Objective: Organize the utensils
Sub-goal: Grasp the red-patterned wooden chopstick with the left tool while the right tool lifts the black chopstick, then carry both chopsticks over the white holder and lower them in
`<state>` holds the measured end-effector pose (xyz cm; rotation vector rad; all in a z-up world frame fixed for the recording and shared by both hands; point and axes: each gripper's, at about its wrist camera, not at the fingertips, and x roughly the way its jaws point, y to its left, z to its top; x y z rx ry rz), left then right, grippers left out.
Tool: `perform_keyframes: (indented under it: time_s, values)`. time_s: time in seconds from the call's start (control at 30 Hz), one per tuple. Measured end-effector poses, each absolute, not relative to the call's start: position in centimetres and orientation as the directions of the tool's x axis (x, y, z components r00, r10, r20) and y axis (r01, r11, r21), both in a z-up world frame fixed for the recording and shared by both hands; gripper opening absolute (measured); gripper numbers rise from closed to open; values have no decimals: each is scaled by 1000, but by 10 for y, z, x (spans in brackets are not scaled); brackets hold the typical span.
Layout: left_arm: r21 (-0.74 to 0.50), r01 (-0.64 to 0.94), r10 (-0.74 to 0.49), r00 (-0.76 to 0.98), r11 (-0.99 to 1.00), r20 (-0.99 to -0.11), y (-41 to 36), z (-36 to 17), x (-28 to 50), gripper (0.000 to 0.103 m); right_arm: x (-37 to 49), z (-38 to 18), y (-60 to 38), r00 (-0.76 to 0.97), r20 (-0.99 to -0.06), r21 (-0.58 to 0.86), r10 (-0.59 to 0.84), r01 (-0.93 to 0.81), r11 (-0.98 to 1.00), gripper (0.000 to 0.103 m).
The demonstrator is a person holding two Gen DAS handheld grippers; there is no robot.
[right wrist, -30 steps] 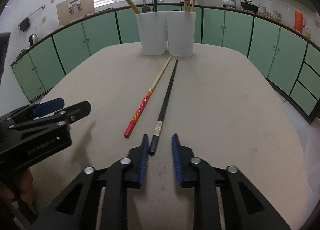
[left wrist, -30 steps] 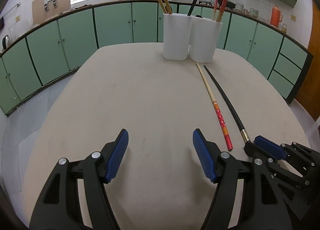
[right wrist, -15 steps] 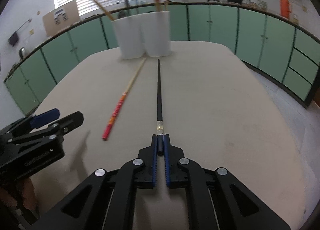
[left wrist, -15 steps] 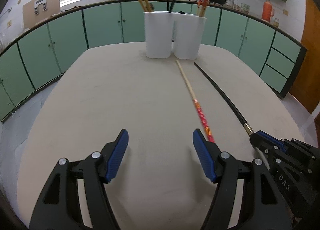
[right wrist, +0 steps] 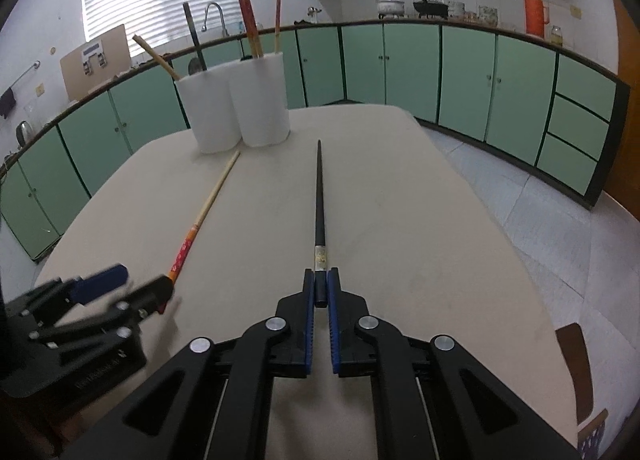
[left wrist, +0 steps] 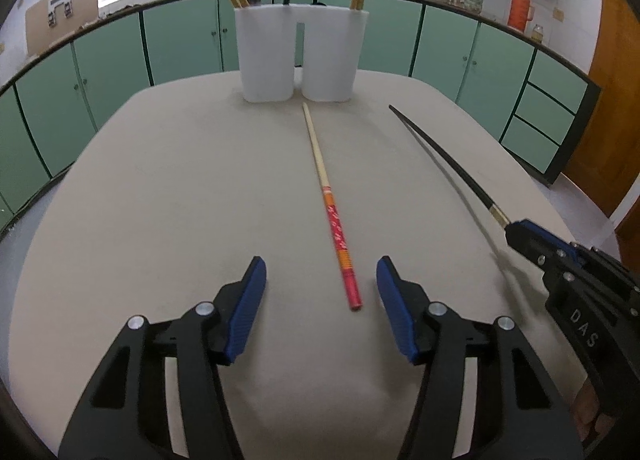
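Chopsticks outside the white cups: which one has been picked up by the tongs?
The black chopstick, clamped by its thick end in the right tongs. The red-handled chopstick lies loose on the table, in front of the open left tongs.

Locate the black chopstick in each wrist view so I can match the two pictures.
Left wrist view: black chopstick runs along the right side, its end in the right tongs at the right edge.
Right wrist view: black chopstick at centre, pointing away, its near end pinched.
Shared landmark: the white twin holder at the table's far end.
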<state>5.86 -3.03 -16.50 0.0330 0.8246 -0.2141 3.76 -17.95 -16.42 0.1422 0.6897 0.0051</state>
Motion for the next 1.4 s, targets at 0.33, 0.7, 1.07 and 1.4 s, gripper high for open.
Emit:
perform_keyframes:
  time_s: [0.33,0.7,1.07,1.4]
  values:
    - [-31,195,-154,655,980,-740,-42,-168,58,11,37,-163,-181,776,-628,147,60,42,988,6]
    - [-1,196,-144,713,981,-686,-37,-147,45,5,33,-160,-179,778,-626,131,55,35,991,6]
    - [19,155,-117,816,988,-565,-23,-92,31,5,34,-141,-178,783,-620,112,56,18,994,6]
    - [-5,169,-155,892,986,-425,-15,-26,30,5,41,-92,-188,814,-569,156,118,-34,987,6]
